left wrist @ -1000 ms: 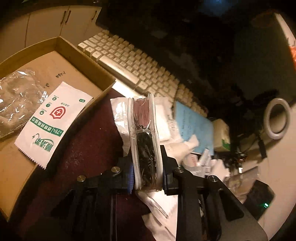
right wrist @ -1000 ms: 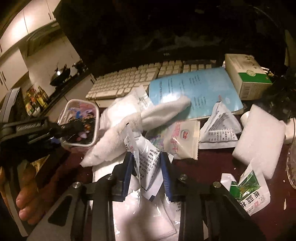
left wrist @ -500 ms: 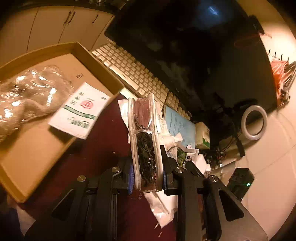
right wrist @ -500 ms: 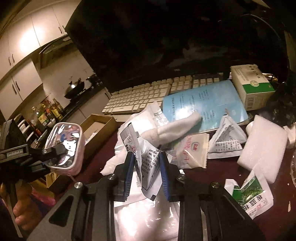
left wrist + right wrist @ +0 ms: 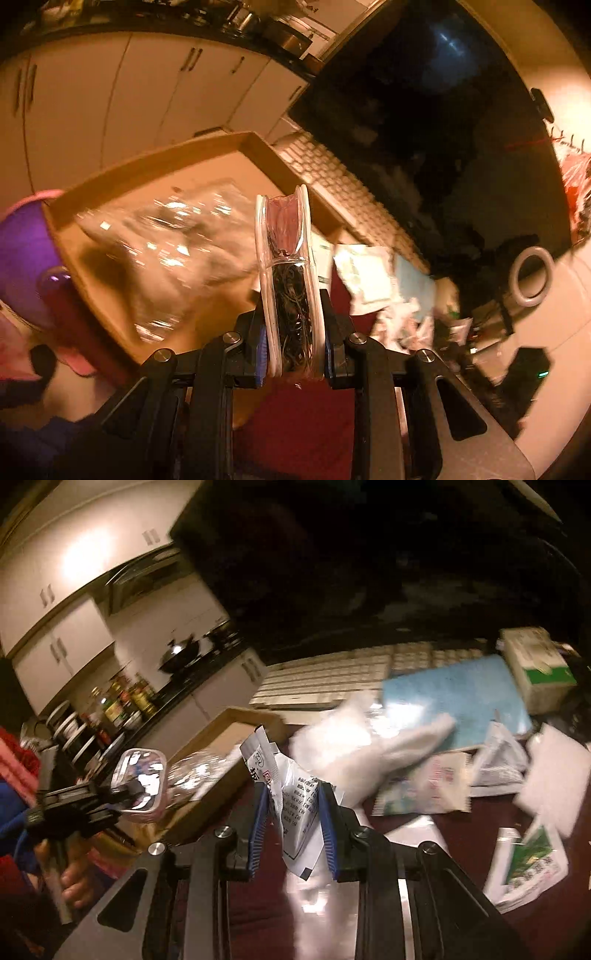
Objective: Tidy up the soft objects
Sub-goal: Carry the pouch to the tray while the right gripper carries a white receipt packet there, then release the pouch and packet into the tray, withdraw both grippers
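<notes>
Swinging from over the red tabletop (image 5: 295, 435) a second ago, the left gripper (image 5: 293, 332) now hangs over the cardboard box (image 5: 155, 166), both fingers clamped on the clear pouch (image 5: 290, 280). The white sachet with the red cross that lay in the box earlier is mostly hidden behind the pouch now, while the crinkled plastic bag (image 5: 177, 251) fills the box floor, smeared by motion blur. The right gripper (image 5: 291, 830) has also lifted away from the pile, its blue pads pinching a white printed sachet (image 5: 295, 805) that hangs between them clear of the table. Black characters and a small red mark run down that sachet, but the blur leaves them unreadable. The pouch is see-through with white piping along both edges, pinkish near the top and packed with what looks like tangled dark cord lower down. From the right wrist view it shows its broad face (image 5: 142, 779), held just outside the box's near wall. Behind lie the keyboard (image 5: 332, 679), a blue sheet (image 5: 461, 698) and a green-and-white carton (image 5: 539, 664).
</notes>
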Demonstrator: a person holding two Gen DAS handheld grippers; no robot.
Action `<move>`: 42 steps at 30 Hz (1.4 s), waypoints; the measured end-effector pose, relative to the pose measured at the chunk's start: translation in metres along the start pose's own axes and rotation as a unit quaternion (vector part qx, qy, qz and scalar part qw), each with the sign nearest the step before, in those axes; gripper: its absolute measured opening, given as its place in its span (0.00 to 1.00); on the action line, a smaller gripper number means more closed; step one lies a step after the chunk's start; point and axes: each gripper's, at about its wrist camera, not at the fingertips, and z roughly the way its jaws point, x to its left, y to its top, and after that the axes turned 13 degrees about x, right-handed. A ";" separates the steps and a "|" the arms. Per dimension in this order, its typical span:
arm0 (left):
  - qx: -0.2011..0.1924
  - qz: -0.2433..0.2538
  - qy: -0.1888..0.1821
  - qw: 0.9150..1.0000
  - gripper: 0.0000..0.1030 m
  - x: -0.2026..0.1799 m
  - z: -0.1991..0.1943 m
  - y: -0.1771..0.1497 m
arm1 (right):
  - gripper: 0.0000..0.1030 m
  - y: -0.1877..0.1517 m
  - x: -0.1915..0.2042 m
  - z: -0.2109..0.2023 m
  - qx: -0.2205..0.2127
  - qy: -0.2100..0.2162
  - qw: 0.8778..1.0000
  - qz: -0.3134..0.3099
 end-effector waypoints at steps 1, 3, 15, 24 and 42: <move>0.004 0.007 0.006 1.000 0.21 0.002 0.000 0.001 | 0.26 0.003 0.010 0.003 0.004 0.007 1.000 -0.008; 0.022 0.027 0.013 0.999 0.21 0.008 0.001 0.004 | 0.26 0.009 0.027 0.012 0.017 0.021 0.999 -0.022; 0.034 0.060 0.089 0.994 0.21 0.036 0.020 0.024 | 0.26 0.053 0.107 0.099 0.085 -0.032 0.992 -0.091; 0.058 0.116 0.062 0.990 0.21 0.010 0.023 0.007 | 0.26 0.098 0.110 0.179 0.122 -0.098 0.984 -0.085; -0.042 0.032 0.096 0.994 0.57 0.030 -0.011 0.011 | 0.59 0.072 0.108 0.121 0.098 -0.039 0.991 -0.079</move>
